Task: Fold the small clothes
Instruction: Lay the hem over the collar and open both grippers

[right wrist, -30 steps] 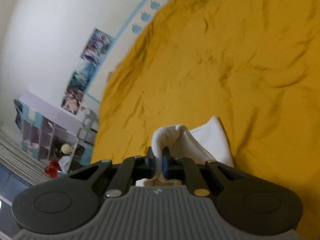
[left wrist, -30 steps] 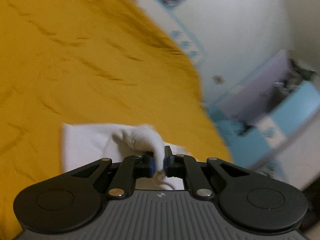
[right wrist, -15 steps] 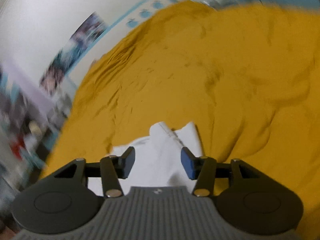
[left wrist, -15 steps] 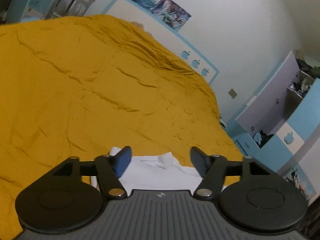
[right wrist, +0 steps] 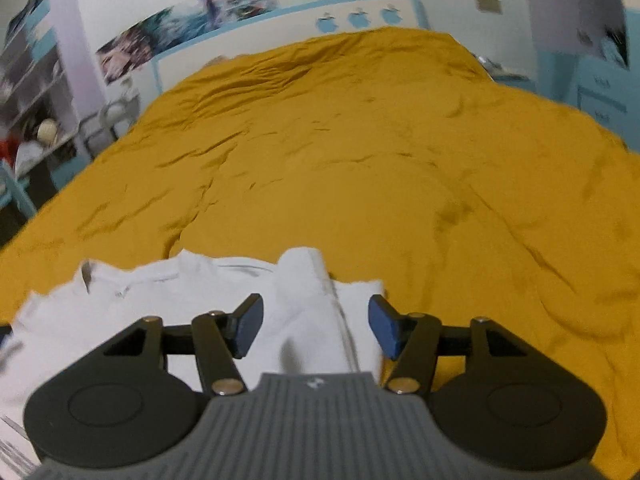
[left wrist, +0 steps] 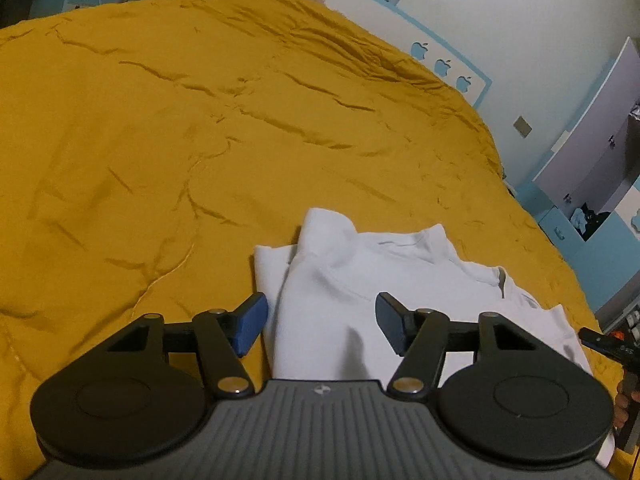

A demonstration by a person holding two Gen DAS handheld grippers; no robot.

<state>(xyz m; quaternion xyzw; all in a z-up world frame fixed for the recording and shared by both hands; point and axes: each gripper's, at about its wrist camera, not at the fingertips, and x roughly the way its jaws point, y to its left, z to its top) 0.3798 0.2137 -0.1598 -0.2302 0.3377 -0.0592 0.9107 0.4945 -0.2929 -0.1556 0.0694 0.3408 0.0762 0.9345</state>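
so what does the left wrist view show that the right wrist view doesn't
Only the left wrist view: the other black gripper's tip at its right edge, and a purple cupboard door.
Only the right wrist view: open grey shelves with clutter.
Both: the white folded garment on the mustard-yellow bedspread, blue apple wall stickers, and open jaws holding nothing.

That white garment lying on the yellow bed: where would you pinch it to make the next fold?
Probably the loose left edge of the white garment, where a folded flap overlaps a flat layer on the yellow bedspread. Come from above and the near side, pinching the raised edge, since the rest lies flat. Both the left gripper and right gripper have just let go.
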